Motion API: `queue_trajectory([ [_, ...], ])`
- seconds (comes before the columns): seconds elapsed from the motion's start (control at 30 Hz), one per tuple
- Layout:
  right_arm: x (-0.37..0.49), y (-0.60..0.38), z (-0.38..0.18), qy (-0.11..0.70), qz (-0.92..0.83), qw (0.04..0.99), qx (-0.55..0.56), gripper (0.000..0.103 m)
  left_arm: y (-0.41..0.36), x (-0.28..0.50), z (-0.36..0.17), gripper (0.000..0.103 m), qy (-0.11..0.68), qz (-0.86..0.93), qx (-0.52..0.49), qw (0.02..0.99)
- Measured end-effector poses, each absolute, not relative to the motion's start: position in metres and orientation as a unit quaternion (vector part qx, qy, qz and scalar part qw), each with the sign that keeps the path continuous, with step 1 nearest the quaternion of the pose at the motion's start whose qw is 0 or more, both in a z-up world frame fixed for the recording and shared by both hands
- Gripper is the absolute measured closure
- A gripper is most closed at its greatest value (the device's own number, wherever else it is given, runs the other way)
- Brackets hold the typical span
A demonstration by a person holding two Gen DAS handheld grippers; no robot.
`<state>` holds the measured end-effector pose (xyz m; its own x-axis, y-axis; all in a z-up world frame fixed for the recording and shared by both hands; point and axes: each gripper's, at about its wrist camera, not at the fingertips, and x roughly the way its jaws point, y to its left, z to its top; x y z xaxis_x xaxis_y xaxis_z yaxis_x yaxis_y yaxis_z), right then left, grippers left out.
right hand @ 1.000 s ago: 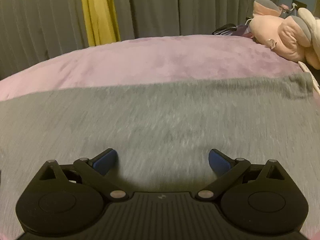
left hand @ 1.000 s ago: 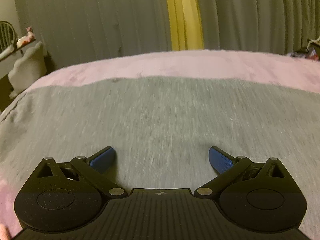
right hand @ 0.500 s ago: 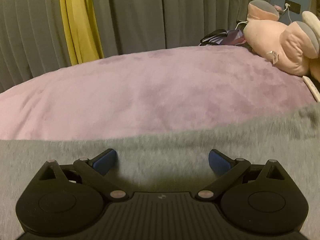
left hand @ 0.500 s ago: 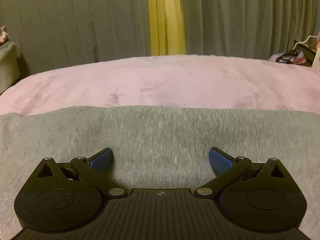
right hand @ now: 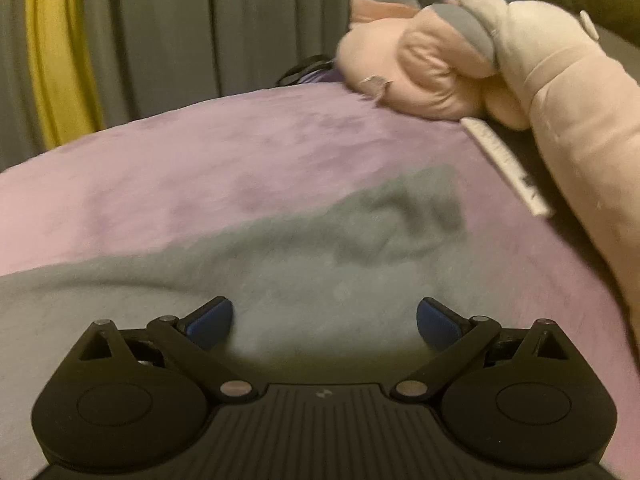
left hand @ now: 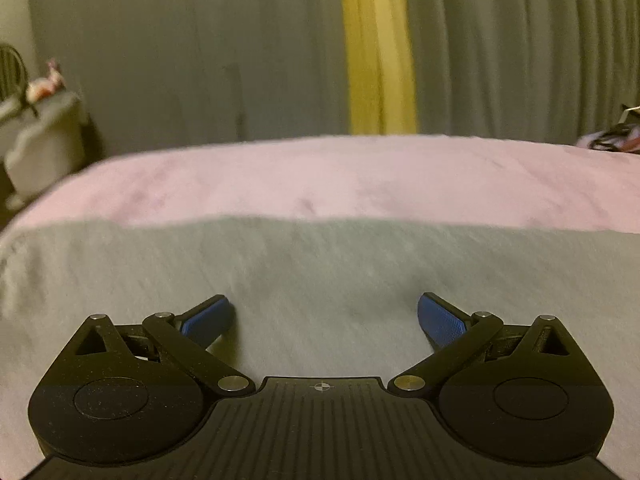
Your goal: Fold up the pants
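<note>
No brand or readable writing shows; a white strip [right hand: 505, 164] with dark marks lies by the bed's right edge, its marks too blurred to read. The left gripper [left hand: 323, 316] points level across the bed [left hand: 320, 176], jaws spread wide with nothing between them, low over the grey pants [left hand: 320, 280]. The right gripper [right hand: 324, 318] is likewise low over the pants [right hand: 320, 264], jaws spread and empty, aimed toward the bed's right edge. The pants lie flat across the near part of the pink-purple bed, one end rumpled near the right edge. A pink plush toy [right hand: 460, 68] rests at the far right corner. Grey curtains [left hand: 180, 60] with a yellow panel [left hand: 378, 48] hang behind.
</note>
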<state>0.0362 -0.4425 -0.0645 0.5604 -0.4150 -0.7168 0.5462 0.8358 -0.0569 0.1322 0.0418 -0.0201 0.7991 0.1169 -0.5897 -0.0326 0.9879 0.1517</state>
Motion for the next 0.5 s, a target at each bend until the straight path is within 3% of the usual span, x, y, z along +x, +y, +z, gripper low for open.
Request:
queue_trajectory([
  [0.5,0.024,-0.428,-0.069,0.326,-0.306,0.89,0.085,0.004,0.117,0.174,-0.029,0.0,0.315,0.113,0.036,0.942],
])
